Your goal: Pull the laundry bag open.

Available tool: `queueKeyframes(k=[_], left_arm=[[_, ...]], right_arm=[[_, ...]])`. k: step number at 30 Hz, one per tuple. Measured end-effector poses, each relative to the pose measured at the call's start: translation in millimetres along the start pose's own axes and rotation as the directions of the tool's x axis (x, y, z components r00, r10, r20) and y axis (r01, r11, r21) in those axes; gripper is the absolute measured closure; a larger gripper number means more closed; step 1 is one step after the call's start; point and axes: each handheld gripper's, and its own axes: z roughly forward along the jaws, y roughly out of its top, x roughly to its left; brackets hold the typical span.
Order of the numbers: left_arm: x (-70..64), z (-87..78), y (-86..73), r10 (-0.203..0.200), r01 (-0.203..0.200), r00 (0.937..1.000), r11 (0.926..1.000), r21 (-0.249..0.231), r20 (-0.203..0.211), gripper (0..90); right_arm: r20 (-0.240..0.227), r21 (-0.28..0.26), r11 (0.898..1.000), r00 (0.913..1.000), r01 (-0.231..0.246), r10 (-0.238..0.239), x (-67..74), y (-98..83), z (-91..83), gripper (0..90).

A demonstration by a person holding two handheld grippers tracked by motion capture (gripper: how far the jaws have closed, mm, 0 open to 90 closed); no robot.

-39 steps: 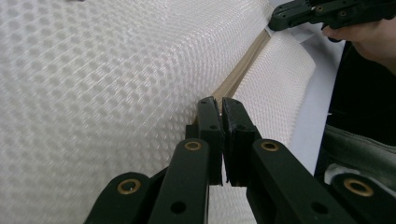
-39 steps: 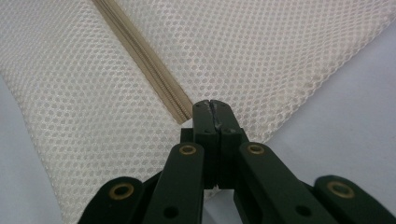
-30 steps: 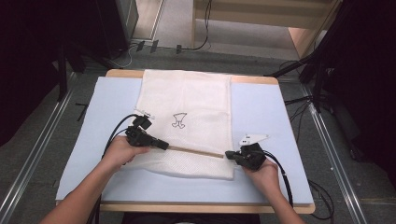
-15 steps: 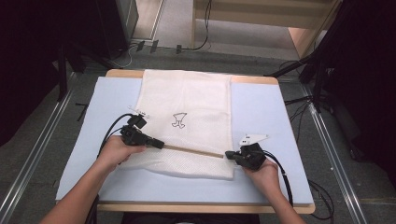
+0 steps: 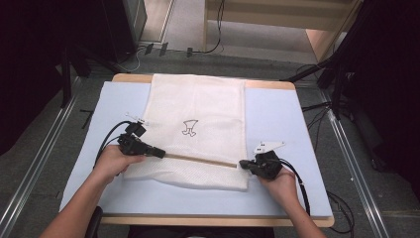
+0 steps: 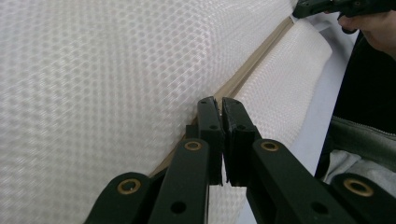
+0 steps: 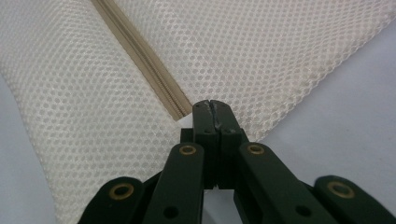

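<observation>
Change since earlier frames: the left gripper has shifted toward 9 o'clock along the zipper, so a longer run of tan tape lies between the two grippers; the right gripper holds the same spot at the bag's 3 o'clock edge.
Mesh bag: a white mesh bag lies flat on the worktop, its long side running from 12 to 6 o'clock; its near part is slightly bunched below the zipper.
Zipper: a tan strip crossing the bag's near part from 9 to 3 o'clock, sloping a little toward the person at its 3 o'clock end; in the right gripper view the zipper runs up to the closed tips.
Left gripper fingers: in the left gripper view the left gripper has its fingers almost pressed together, a thin slit between them, at the zipper; whether they pinch a pull cannot be told.
Right gripper fingers: in the right gripper view the right gripper has its fingers pressed together at the zipper's end, at the bag's edge; what they pinch is hidden.
Markings: a small dark outline drawing sits near the bag's middle; no writing can be read.
Surface: a pale blue mat covers the worktop, a wooden edge showing at 6 and 12 o'clock.
Room: grey floor with cables beyond 12 o'clock, metal rails along both sides, dark equipment at the far corners.
</observation>
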Motion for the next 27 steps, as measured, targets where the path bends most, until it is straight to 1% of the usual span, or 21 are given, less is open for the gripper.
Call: queueKeyframes(k=[1, 2, 5, 7, 10, 11, 13, 14, 15, 16, 17, 18, 19, 20, 21, 22, 23, 24, 26, 27], left_arm=[[1.0, -2.3, -1.2, -0.004, 0.004, 0.9999, 1.0, -0.008, -0.01, 88.9], [3.5, -5.6, -2.9, -0.014, 0.014, 0.9999, 0.9998, -0.011, -0.002, 88.9], [7.5, -11.1, -7.4, -0.03, 0.03, 0.9995, 0.9993, -0.024, -0.013, 88.9], [11.0, -15.3, -11.0, -0.041, 0.04, 0.9989, 0.9989, -0.023, -0.022, 88.9], [14.4, -21.2, -15.1, -0.047, 0.046, 0.9986, 0.9986, -0.026, -0.024, 88.9], [14.5, -23.0, -16.3, -0.052, 0.051, 0.9982, 0.998, -0.037, -0.03, 88.9], [15.3, -25.6, -18.0, -0.054, 0.053, 0.9982, 0.998, -0.036, -0.026, 88.9], [15.9, -27.7, -19.4, -0.05, 0.048, 0.9976, 0.9981, -0.038, -0.049, 88.9], [17.2, -29.2, -20.5, -0.059, 0.058, 0.9974, 0.9977, -0.035, -0.042, 88.9], [18.6, -31.3, -22.1, -0.061, 0.059, 0.9967, 0.9976, -0.036, -0.053, 88.9], [20.0, -32.8, -23.4, -0.069, 0.067, 0.996, 0.9967, -0.045, -0.056, 88.9], [22.7, -36.5, -25.6, -0.075, 0.073, 0.9958, 0.9963, -0.045, -0.052, 88.9], [24.9, -39.1, -27.7, -0.081, 0.077, 0.9948, 0.9954, -0.056, -0.062, 88.9], [26.7, -41.7, -29.6, -0.086, 0.082, 0.9942, 0.9951, -0.056, -0.065, 88.9], [27.9, -44.1, -31.8, -0.082, 0.078, 0.994, 0.9954, -0.056, -0.073, 88.8], [29.4, -46.7, -33.8, -0.091, 0.085, 0.9922, 0.9943, -0.064, -0.086, 88.8], [31.3, -49.6, -35.7, -0.095, 0.089, 0.9915, 0.9941, -0.062, -0.089, 88.9], [33.6, -53.0, -38.2, -0.099, 0.092, 0.9885, 0.9934, -0.069, -0.114, 88.8], [41.3, -61.5, -45.2, -0.128, 0.117, 0.9799, 0.9899, -0.079, -0.152, 88.8], [44.6, -64.7, -48.6, -0.141, 0.126, 0.9742, 0.9878, -0.091, -0.176, 88.8]], right_arm=[[0.008, 0.001, 1.0, 0.9999, 0.008, -0.008, 0.0, 0.4, 0.1, 90.0], [0.01, 0.002, 1.0, 0.9999, 0.012, -0.012, 0.0, 0.5, 0.2, 90.0], [0.001, 0.004, 1.0, 1.0, 0.002, -0.002, -1.1, 0.8, 0.8, 90.0], [-0.007, 0.003, 1.0, 1.0, -0.005, 0.005, -1.9, 0.8, 1.0, 90.0], [-0.012, 0.004, 1.0, 0.9999, -0.002, 0.002, -2.6, 0.9, 1.4, 90.0], [-0.014, 0.003, 1.0, 0.9999, -0.004, 0.004, -2.9, 1.1, 1.6, 90.0], [-0.016, 0.003, 1.0, 0.9999, -0.007, 0.007, -3.2, 1.2, 1.8, 90.0], [-0.017, 0.006, 1.0, 0.9998, -0.007, 0.007, -3.3, 1.4, 1.8, 90.0], [-0.018, 0.007, 1.0, 0.9998, -0.009, 0.009, -3.2, 1.5, 1.8, 90.0], [-0.018, 0.01, 1.0, 0.9998, -0.01, 0.01, -3.2, 1.8, 1.8, 90.0], [-0.017, 0.011, 1.0, 0.9998, -0.009, 0.009, -3.1, 1.9, 1.7, 90.0], [-0.016, 0.013, 1.0, 0.9999, -0.006, 0.006, -3.0, 2.0, 1.7, 90.0], [-0.013, 0.013, 1.0, 0.9999, -0.001, 0.001, -3.0, 2.2, 1.8, 90.0], [-0.014, 0.013, 1.0, 0.9999, -0.001, 0.001, -3.1, 2.2, 1.8, 90.0], [-0.017, 0.012, 1.0, 0.9998, -0.004, 0.004, -3.4, 2.2, 1.9, 90.0], [-0.02, 0.013, 1.0, 0.9998, -0.008, 0.008, -3.5, 2.2, 1.7, 90.0], [-0.021, 0.014, 1.0, 0.9997, -0.009, 0.01, -3.6, 2.1, 1.7, 90.0], [-0.021, 0.013, 1.0, 0.9998, -0.005, 0.006, -3.8, 2.3, 1.8, 90.0], [-0.02, 0.013, 1.0, 0.9998, -0.005, 0.005, -3.7, 2.3, 1.8, 90.0], [-0.021, 0.013, 1.0, 0.9998, -0.005, 0.005, -3.9, 2.3, 1.8, 90.0]])
